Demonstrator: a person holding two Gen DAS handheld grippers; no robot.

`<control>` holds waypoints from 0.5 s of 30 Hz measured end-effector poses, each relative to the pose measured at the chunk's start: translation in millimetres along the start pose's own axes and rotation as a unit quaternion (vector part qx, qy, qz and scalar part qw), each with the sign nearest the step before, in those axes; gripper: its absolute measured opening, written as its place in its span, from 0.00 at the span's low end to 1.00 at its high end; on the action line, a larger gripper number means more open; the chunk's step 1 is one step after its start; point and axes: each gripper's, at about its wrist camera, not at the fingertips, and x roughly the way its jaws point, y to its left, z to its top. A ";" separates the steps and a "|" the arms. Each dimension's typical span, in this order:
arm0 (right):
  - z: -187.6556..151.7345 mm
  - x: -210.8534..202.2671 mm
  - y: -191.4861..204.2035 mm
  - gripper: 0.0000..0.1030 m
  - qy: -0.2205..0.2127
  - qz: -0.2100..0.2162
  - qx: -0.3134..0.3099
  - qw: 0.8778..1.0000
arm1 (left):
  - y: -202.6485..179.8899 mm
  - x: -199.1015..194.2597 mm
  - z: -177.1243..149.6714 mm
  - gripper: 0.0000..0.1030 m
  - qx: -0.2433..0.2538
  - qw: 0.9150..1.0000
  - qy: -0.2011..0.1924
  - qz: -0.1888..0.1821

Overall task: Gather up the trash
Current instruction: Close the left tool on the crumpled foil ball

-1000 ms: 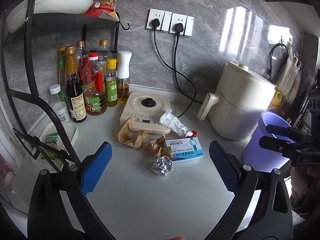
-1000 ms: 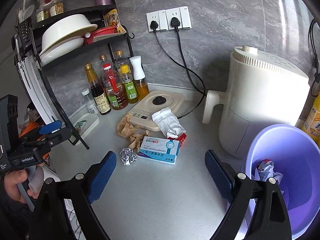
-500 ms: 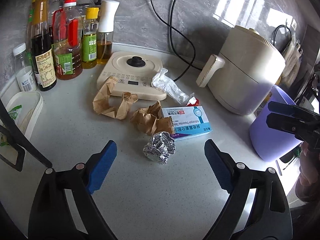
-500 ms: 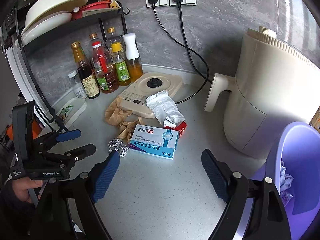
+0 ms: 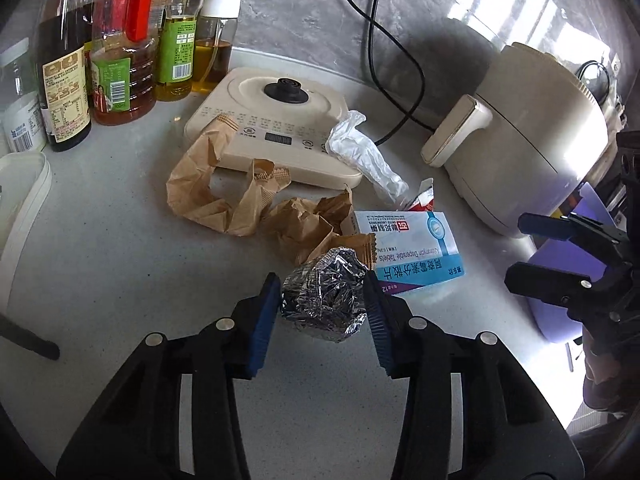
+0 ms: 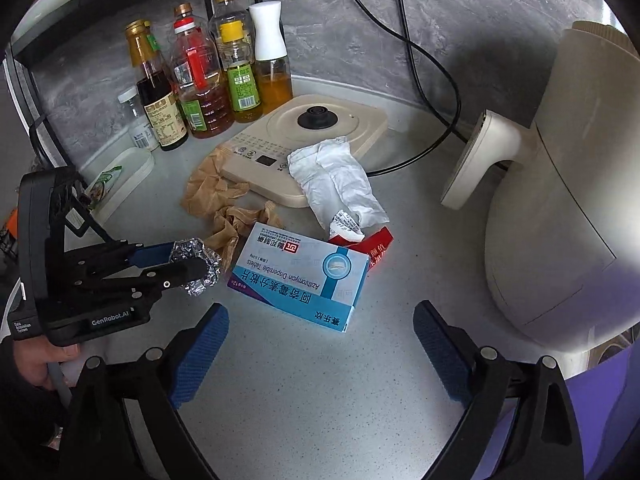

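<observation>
A crumpled foil ball (image 5: pixel 322 294) lies on the grey counter, and my left gripper (image 5: pixel 320 300) is shut on it, with both blue pads against its sides; the right wrist view shows the foil ball (image 6: pixel 194 262) in the left gripper (image 6: pixel 176 260) too. Beside it lie a blue-and-white medicine box (image 5: pixel 412 250) (image 6: pixel 304 276), crumpled brown paper (image 5: pixel 236 200) (image 6: pixel 218 204), a white wrapper (image 5: pixel 362 156) (image 6: pixel 332 180) and a red packet (image 6: pixel 372 246). My right gripper (image 6: pixel 320 356) is open and empty, just in front of the box. The purple bin (image 5: pixel 568 276) (image 6: pixel 592 412) stands at the right.
A cream induction base (image 5: pixel 280 132) sits behind the trash, with its black cord trailing. Several oil and sauce bottles (image 5: pixel 120 48) stand at the back left. A cream air fryer (image 5: pixel 528 152) (image 6: pixel 568 200) is on the right. A white tray (image 5: pixel 20 208) lies at the left edge.
My left gripper has moved forward and down to the foil ball and closed its pads on it. My right gripper has moved closer to the medicine box and stayed open.
</observation>
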 end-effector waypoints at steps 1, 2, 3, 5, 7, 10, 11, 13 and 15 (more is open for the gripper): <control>2.3 4.3 -0.2 0.89 -0.002 0.007 -0.003 1.000 | 2.3 -4.0 3.6 0.41 -0.003 1.000 -0.007 0.000; 5.0 8.7 -0.6 0.89 -0.003 0.014 -0.005 1.000 | 4.0 -7.7 6.4 0.41 -0.005 1.000 -0.014 0.000; 7.8 12.9 -0.8 0.89 -0.004 0.020 -0.007 1.000 | 5.7 -11.0 9.6 0.41 -0.006 1.000 -0.021 0.002; 13.4 20.3 -1.4 0.89 -0.007 0.034 -0.010 0.999 | 9.6 -15.9 14.4 0.41 -0.009 0.999 -0.031 0.006; 18.3 28.7 -1.7 0.89 -0.008 0.039 -0.009 0.999 | 13.8 -19.9 16.0 0.41 -0.015 0.999 -0.037 0.011; 25.7 39.8 -1.1 0.89 -0.010 0.058 -0.005 0.998 | 20.5 -23.8 14.0 0.41 -0.025 0.999 -0.040 0.018; 28.1 42.5 -1.1 0.89 -0.012 0.066 -0.003 0.998 | 22.5 -24.5 13.0 0.41 -0.028 0.999 -0.040 0.022; 32.9 49.4 -1.7 0.89 -0.011 0.082 0.001 0.997 | 26.1 -25.6 10.0 0.41 -0.033 0.998 -0.039 0.026; 35.6 58.1 -3.2 0.89 -0.006 0.090 0.006 0.996 | 28.1 -27.0 7.5 0.41 -0.037 0.998 -0.041 0.031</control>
